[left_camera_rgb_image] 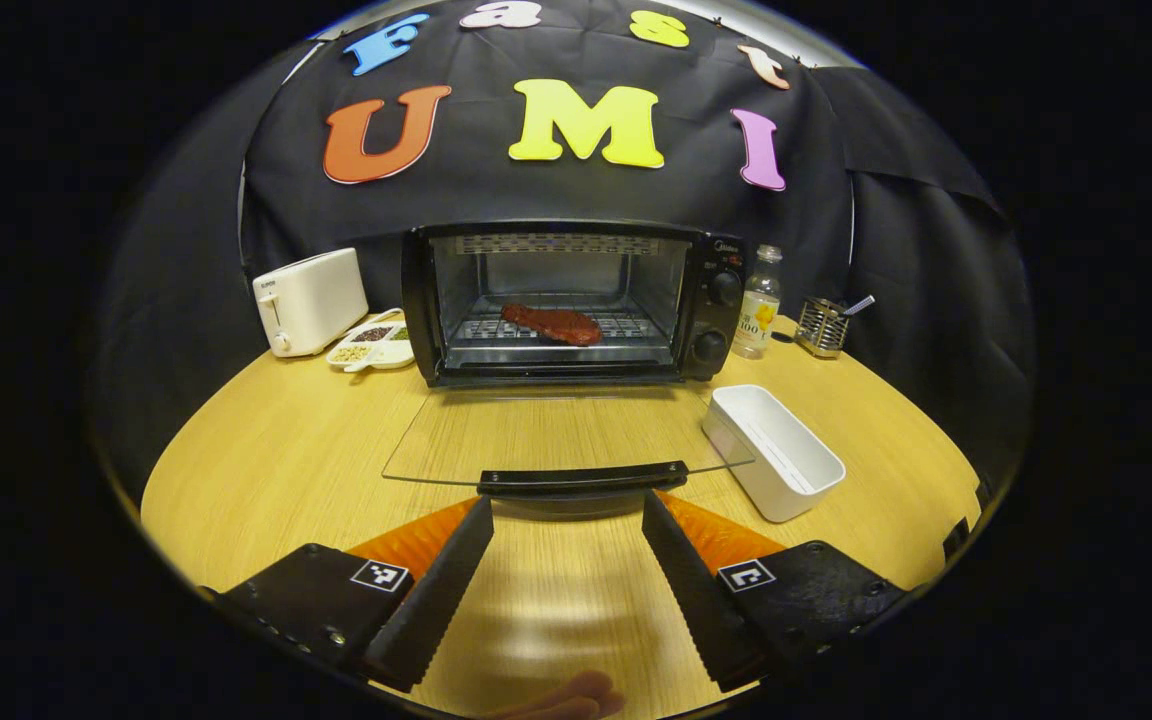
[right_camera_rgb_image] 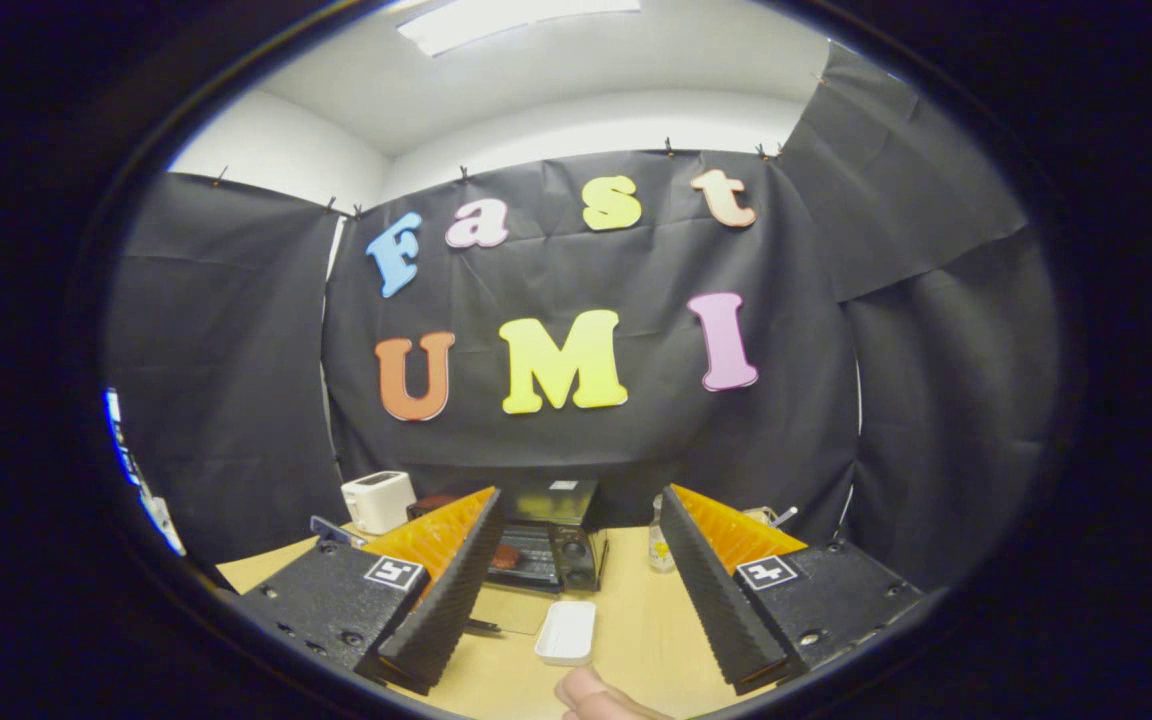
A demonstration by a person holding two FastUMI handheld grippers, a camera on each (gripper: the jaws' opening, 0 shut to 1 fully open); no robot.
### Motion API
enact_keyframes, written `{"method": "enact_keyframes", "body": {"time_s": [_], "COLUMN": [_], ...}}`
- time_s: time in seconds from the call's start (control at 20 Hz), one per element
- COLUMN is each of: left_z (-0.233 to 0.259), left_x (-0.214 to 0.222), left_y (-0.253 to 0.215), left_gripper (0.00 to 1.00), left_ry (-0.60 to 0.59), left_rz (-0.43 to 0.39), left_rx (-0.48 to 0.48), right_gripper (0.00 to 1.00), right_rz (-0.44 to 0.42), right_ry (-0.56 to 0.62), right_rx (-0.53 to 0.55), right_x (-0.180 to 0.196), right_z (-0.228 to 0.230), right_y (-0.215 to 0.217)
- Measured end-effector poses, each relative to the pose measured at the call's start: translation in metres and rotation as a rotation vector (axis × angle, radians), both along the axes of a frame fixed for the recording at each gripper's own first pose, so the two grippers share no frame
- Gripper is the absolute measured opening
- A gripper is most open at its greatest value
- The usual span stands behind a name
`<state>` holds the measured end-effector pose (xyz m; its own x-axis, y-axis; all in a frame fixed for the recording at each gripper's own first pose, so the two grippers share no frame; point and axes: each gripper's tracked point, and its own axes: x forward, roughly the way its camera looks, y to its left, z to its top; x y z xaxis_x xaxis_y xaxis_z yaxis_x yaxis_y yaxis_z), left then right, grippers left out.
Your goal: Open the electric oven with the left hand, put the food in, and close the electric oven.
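Note:
The black electric oven (left_camera_rgb_image: 576, 300) stands at the back of the wooden table with its glass door (left_camera_rgb_image: 556, 435) folded down flat. A reddish-brown piece of food (left_camera_rgb_image: 553, 324) lies on the rack inside. My left gripper (left_camera_rgb_image: 568, 515) is open, its fingertips just short of the door's black handle (left_camera_rgb_image: 582, 479), one at each end. In the right gripper view my right gripper (right_camera_rgb_image: 581, 515) is open and held high above the table, well back from the oven (right_camera_rgb_image: 548, 545). The food (right_camera_rgb_image: 503, 557) shows inside it.
A white toaster (left_camera_rgb_image: 309, 300) and a divided snack dish (left_camera_rgb_image: 373, 346) stand left of the oven. A bottle (left_camera_rgb_image: 758, 304) and a metal utensil holder (left_camera_rgb_image: 822, 326) stand to its right. An empty white rectangular container (left_camera_rgb_image: 772, 449) lies beside the open door.

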<state>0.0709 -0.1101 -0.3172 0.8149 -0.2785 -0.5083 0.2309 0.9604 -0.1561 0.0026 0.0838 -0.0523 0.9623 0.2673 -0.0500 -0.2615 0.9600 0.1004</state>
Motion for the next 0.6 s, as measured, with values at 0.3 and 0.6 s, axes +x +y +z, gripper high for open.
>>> {"method": "enact_keyframes", "body": {"time_s": [0.3, 0.6], "left_z": [-0.026, -0.032], "left_x": [0.011, 0.025], "left_y": [-0.023, -0.017], "left_gripper": [0.97, 0.95], "left_ry": [0.043, 0.009], "left_rz": [-0.014, 0.034], "left_rx": [-0.002, 0.042], "right_gripper": [0.99, 0.96], "right_rz": [-0.021, -0.033], "right_ry": [-0.045, -0.024], "right_rx": [-0.018, -0.001], "right_x": [-0.016, -0.02], "right_z": [0.002, -0.011], "right_y": [-0.026, -0.038]}}
